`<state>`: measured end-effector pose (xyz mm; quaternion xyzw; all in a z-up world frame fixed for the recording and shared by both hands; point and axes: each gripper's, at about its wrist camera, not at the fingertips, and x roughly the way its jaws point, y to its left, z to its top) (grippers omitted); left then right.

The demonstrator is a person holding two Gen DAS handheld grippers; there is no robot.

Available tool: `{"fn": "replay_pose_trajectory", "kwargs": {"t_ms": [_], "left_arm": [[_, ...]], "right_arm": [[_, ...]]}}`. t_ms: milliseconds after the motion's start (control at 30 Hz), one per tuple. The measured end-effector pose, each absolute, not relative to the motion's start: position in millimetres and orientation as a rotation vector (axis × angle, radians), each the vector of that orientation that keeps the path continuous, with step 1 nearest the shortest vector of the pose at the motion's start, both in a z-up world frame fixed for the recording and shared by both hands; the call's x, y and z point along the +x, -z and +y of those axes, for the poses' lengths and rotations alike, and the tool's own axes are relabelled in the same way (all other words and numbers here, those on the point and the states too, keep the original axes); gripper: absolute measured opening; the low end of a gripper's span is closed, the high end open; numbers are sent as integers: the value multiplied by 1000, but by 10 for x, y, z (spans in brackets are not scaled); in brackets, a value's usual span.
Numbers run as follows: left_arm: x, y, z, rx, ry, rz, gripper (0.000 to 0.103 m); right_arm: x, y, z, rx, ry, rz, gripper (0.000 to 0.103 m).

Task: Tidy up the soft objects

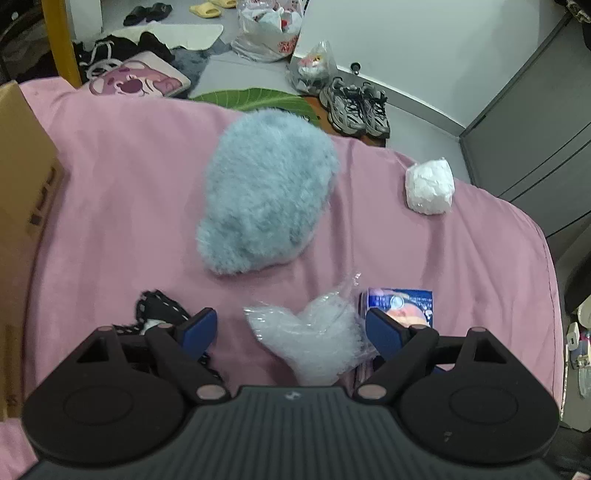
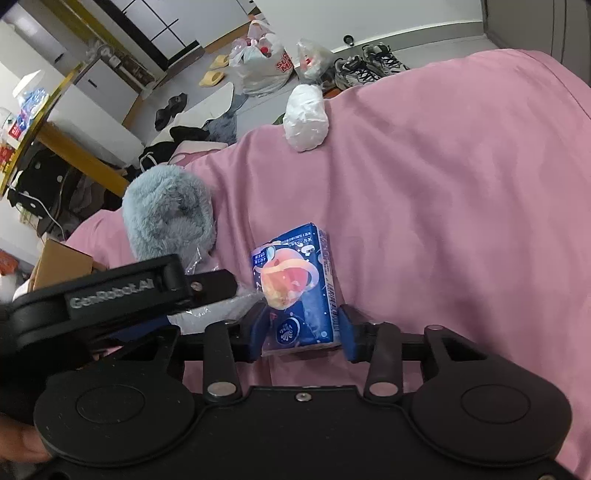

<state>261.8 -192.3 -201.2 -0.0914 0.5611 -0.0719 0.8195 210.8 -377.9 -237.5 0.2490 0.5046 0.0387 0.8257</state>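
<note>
A: How many soft things lie on the pink bed cover?

B: One fluffy grey-blue slipper, one white wrapped bundle, one clear crinkly plastic bag, one blue tissue pack and one black knitted piece.

A: Boxes?

B: One cardboard box at the edge.

A: And on the floor?

B: Two grey sneakers, two yellow slides, two black sandals, two tied plastic bags, one pink cartoon cushion.

A: Grippers?

B: Two: left gripper, right gripper.
</note>
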Motion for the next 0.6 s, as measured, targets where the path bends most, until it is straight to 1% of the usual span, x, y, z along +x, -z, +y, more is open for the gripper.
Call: {"fn": "replay_pose_trajectory", "kwargs": {"t_ms": [67, 133, 167, 200, 233, 300, 400, 600], "left_arm": [[2616, 2053, -1935, -225, 155, 1206, 88], [2609, 2075, -1948, -238, 146, 1204, 83], [2606, 2077, -1953, -244, 147, 1203, 77], [2607, 2074, -1950, -252, 152, 1203, 68], [2608, 2066, -1950, -261, 156, 1207, 66], [2607, 2030, -1939, -266, 145, 1204, 56], [2591, 1956, -1905, -276, 137, 1199, 50], [2488, 1703, -1862, -278, 165, 1162, 47]], "right_arm": [[2086, 2365, -3793, 533, -76, 1069, 38], [2063, 2354, -3804, 537, -70, 1064, 37], [2056, 2349, -3807, 536, -68, 1062, 36], [2054, 2346, -3803, 533, -66, 1062, 31], [2050, 2342, -3798, 534, -67, 1061, 31], [2036, 2322, -3782, 533, -75, 1054, 31], [2010, 2279, -3755, 530, -80, 1032, 30], [1900, 2107, -3791, 580, -76, 968, 28]]}}
